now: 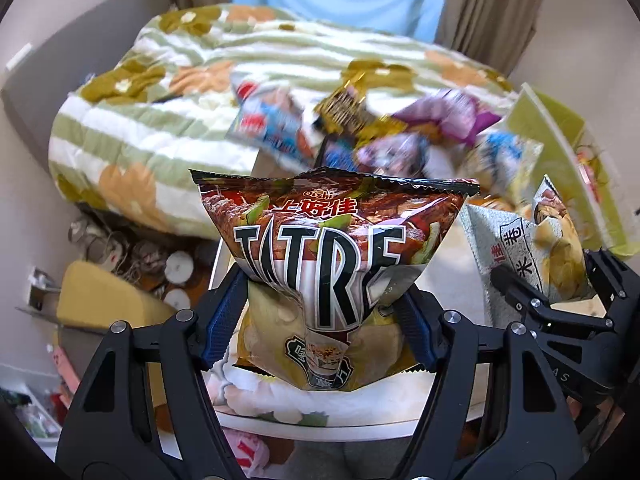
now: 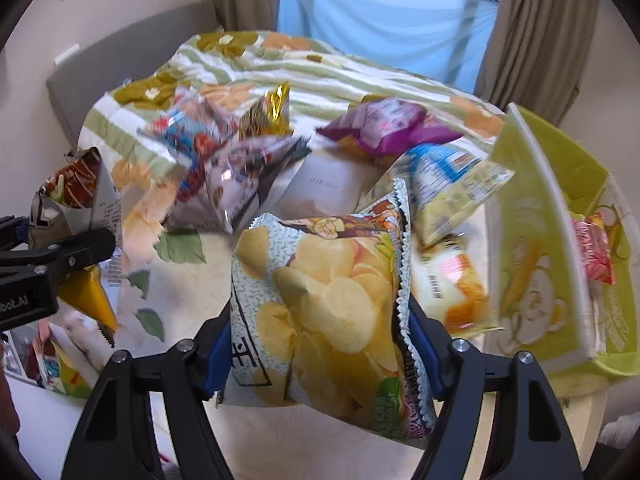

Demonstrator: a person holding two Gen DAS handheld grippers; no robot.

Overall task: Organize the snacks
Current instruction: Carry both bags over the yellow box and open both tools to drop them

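1. Your left hand-held gripper [image 1: 320, 320] holds the brown snack bag [image 1: 332, 248] by its lower half, lifted above the worktop [image 1: 440, 280].
2. Your right hand-held gripper [image 2: 320, 348] clamps the potato chip bag [image 2: 320, 304] on both sides.
3. More snack bags [image 2: 248, 168] lie on the worktop, before the bed [image 2: 320, 68].
4. The green box [image 2: 560, 240] stands to the right, with a red packet [image 2: 592, 252] inside.

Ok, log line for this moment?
left gripper: shut on brown snack bag | right gripper: shut on potato chip bag | green box: open, right
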